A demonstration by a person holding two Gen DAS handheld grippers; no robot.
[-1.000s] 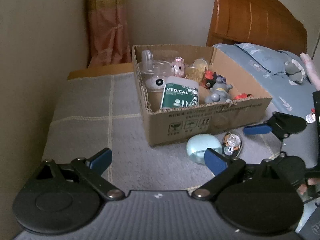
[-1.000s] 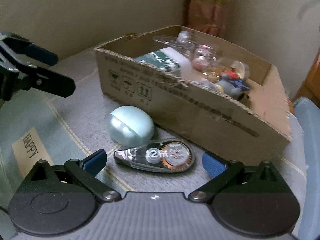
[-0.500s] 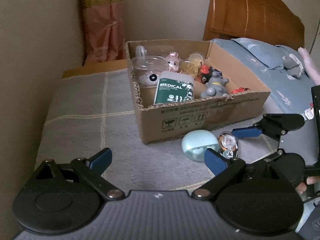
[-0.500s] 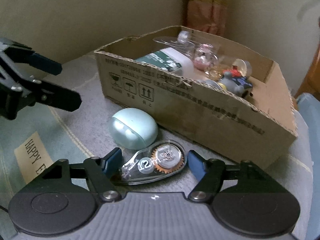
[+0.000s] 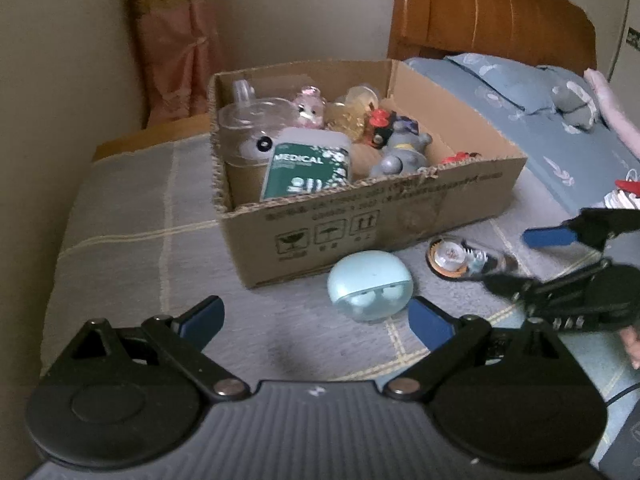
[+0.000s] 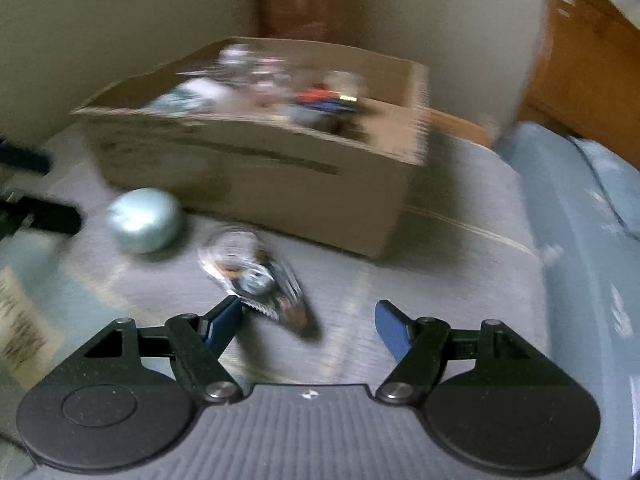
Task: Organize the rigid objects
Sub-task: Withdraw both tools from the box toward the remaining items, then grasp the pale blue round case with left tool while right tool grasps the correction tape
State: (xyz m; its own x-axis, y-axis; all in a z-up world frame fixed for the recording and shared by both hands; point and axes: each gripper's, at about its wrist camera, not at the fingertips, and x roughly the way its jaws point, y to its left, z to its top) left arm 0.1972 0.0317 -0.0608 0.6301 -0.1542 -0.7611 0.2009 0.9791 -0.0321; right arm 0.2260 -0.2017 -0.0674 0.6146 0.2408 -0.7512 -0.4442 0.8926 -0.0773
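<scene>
A cardboard box (image 5: 360, 224) (image 6: 256, 176) full of small toys and a green "MEDICAL" tin (image 5: 306, 172) sits on the grey blanket. In front of it lie a pale blue earbud case (image 5: 370, 286) (image 6: 142, 220) and a clear correction-tape dispenser (image 5: 460, 258) (image 6: 260, 280). My left gripper (image 5: 316, 318) is open and empty, just short of the earbud case. My right gripper (image 6: 308, 322) is open; its left finger touches the dispenser's near end, and the dispenser lies mostly ahead of the jaws. The right wrist view is blurred. The right gripper (image 5: 532, 256) also shows in the left wrist view.
A wooden headboard (image 5: 492, 16) and a blue pillow (image 5: 516, 88) lie at the back right. A pink curtain (image 5: 176, 36) hangs in the corner behind the box. The wall runs along the left side of the bed.
My right gripper narrowed around the dispenser, then swung right and opened wider; the dispenser has turned and now points toward the gripper. My left gripper has drawn closer to the earbud case.
</scene>
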